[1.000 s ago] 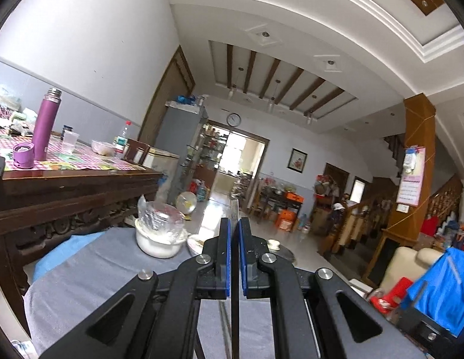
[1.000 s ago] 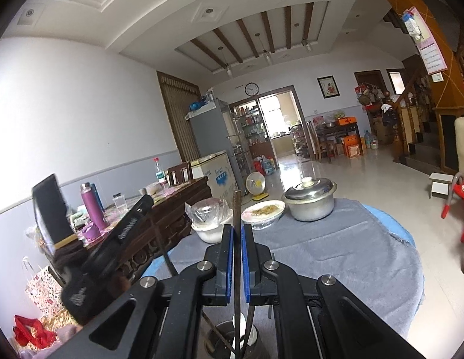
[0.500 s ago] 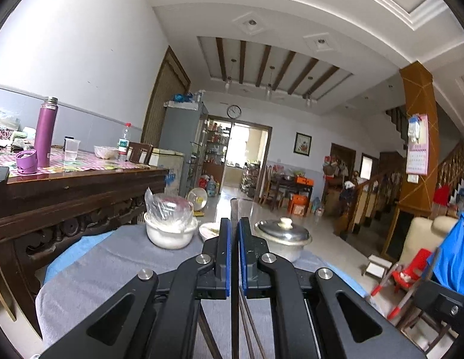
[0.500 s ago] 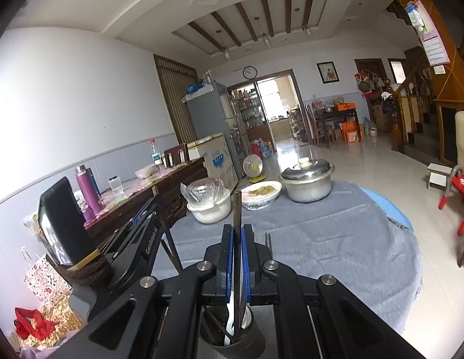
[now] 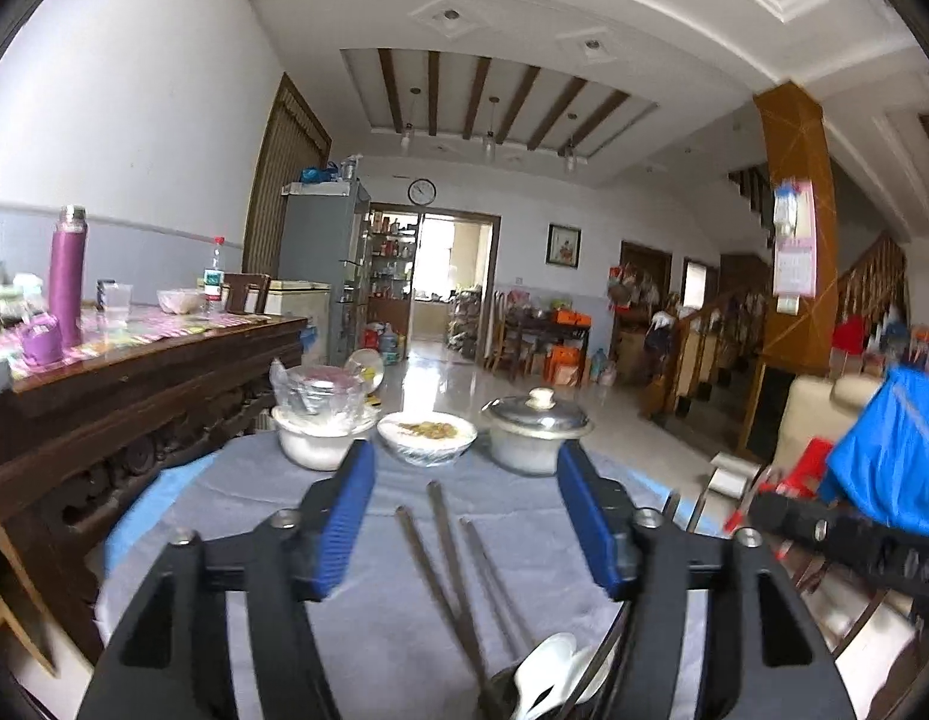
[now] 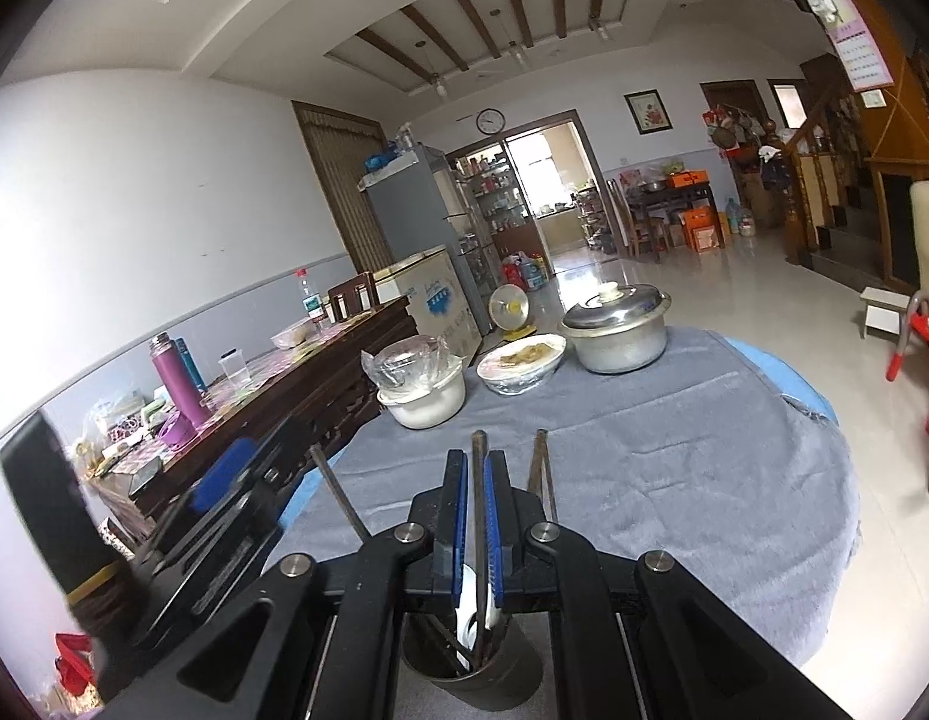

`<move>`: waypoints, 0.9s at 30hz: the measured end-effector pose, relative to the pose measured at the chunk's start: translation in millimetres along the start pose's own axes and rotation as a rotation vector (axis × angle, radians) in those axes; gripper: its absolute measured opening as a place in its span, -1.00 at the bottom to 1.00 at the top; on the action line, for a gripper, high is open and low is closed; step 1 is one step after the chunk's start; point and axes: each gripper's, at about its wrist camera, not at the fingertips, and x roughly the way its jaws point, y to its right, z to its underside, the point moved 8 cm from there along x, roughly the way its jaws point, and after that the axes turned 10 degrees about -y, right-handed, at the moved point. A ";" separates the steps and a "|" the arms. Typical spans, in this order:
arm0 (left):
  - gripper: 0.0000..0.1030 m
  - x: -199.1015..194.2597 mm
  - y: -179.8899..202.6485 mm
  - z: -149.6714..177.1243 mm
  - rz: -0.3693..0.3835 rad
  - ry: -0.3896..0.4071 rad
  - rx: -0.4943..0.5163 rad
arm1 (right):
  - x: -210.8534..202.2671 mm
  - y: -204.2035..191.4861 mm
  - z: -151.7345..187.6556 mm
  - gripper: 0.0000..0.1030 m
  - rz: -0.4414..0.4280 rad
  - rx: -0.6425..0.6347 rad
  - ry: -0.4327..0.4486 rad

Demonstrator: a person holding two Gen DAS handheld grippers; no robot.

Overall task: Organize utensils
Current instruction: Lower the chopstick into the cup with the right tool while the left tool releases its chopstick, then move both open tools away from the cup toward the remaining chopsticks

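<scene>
Left gripper is opening right now, its blue-padded fingers spreading wide with nothing pressed between them. Through the gap, three dark chopsticks lean up out of the holder, and none of them touches either pad. Only a sliver of the holder's rim shows at the bottom edge of this view, with a white spoon poking up beside the sticks.

Swing to the right wrist view and the picture fills in. The right gripper has its fingers drawn together, clamped on a single chopstick that stands upright between the pads, its lower end running down into the holder. Here the utensil holder shows properly: a dark round cup sitting on the grey cloth of the surface, directly under the gripper, with a white spoon inside. Two more sticks lean out on either side of the clamped one. The left gripper shows at the left of this view, blurred.

Both views catch the far edge of the surface: a white bowl with a plastic-wrapped top, a covered dish of food and a lidded metal pot, in a row, well apart from the holder.
</scene>
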 end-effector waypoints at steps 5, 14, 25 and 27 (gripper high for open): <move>0.66 -4.9 1.8 25.3 -0.030 -0.140 0.123 | 5.8 10.7 5.8 -0.86 0.021 0.021 -0.035; 0.69 5.6 -24.5 78.1 -0.139 -0.448 0.136 | 13.9 31.1 27.8 -0.80 0.052 0.067 -0.110; 0.70 12.9 -55.6 99.9 -0.219 -0.569 0.075 | 24.0 42.3 42.3 -0.76 0.079 0.102 -0.166; 0.70 14.7 -58.4 104.5 -0.225 -0.587 0.069 | 25.8 42.4 43.3 -0.76 0.081 0.104 -0.173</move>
